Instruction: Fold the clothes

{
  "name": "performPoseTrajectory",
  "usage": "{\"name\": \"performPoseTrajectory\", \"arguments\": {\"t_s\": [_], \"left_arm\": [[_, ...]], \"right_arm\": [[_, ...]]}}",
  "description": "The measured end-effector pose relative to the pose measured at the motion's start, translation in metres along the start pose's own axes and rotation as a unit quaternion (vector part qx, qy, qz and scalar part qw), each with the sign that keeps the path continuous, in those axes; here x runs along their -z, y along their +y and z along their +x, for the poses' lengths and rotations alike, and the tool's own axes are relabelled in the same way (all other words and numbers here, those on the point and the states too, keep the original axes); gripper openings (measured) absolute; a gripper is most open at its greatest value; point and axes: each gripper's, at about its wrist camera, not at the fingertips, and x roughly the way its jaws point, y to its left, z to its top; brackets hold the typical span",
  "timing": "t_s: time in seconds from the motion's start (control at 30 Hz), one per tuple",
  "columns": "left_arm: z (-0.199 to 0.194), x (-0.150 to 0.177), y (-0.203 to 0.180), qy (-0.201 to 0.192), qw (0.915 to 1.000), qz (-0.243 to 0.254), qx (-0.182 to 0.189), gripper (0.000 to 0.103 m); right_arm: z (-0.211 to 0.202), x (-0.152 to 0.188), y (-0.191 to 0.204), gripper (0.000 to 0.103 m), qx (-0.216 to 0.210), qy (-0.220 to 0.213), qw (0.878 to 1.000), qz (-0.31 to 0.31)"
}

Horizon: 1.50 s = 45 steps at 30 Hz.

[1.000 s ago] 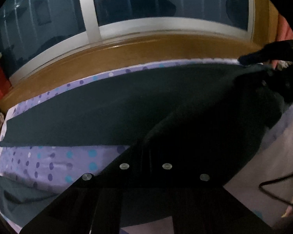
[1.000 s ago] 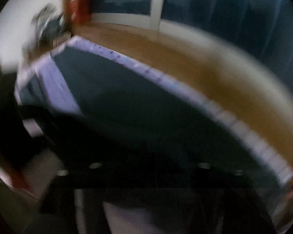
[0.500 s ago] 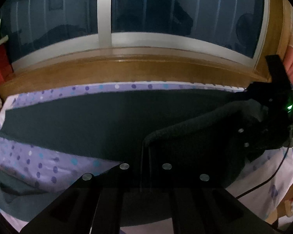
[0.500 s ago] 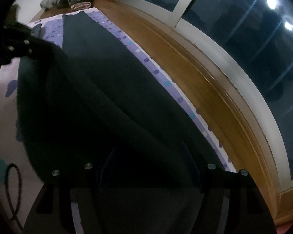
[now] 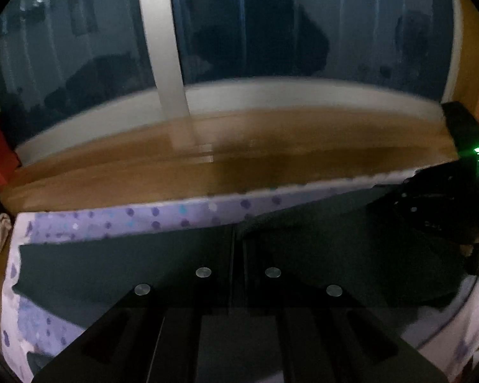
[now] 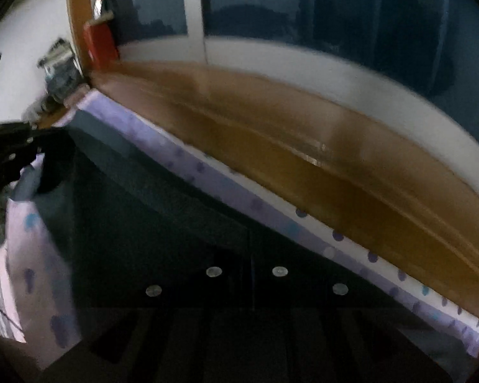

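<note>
Nearest the lens in the right wrist view, the right tool (image 6: pixel 247 255) has snapped closed from wide open a second ago; its fingers meet over the dark garment (image 6: pixel 137 223), and it apparently pinches an edge, though the dim frame hides the cloth between the pads. The left tool (image 5: pixel 238 249) remains closed on the same garment (image 5: pixel 111 265), which lies flat on the dotted bed sheet (image 5: pixel 143 220). With both tools closed, the next fold looks ready to begin. The left view alone shows the right tool from outside (image 5: pixel 431 210); the right view alone shows the red box (image 6: pixel 99 43) by the window (image 6: pixel 335 9).
</note>
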Motion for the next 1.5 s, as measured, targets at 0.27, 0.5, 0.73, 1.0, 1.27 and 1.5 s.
{"name": "performPoseTrajectory", "arguments": {"t_s": [0.27, 0.5, 0.73, 1.0, 1.27, 1.5], "left_arm": [[0.074, 0.020, 0.004, 0.080, 0.9967, -0.012, -0.002, 0.004], [0.077, 0.026, -0.002, 0.089, 0.9960, 0.006, -0.009, 0.004], [0.074, 0.030, -0.009, 0.099, 0.9944, 0.029, -0.022, 0.004], [0.060, 0.038, -0.016, 0.103, 0.9936, 0.036, -0.031, 0.004], [0.062, 0.042, -0.024, 0.119, 0.9906, 0.060, -0.034, 0.005], [0.052, 0.050, -0.030, 0.108, 0.9910, 0.066, -0.044, 0.009]], "right_arm": [[-0.006, 0.013, -0.037, 0.039, -0.001, 0.017, 0.995, 0.101], [-0.113, 0.103, -0.152, 0.056, 0.161, -0.019, 0.957, 0.238], [-0.137, 0.178, -0.241, 0.056, 0.201, -0.020, 0.920, 0.336], [-0.109, 0.177, -0.236, 0.028, 0.220, -0.010, 0.916, 0.335], [-0.112, 0.176, -0.241, 0.028, 0.302, 0.023, 0.891, 0.339], [-0.117, 0.156, -0.220, 0.035, 0.336, 0.039, 0.887, 0.315]]}}
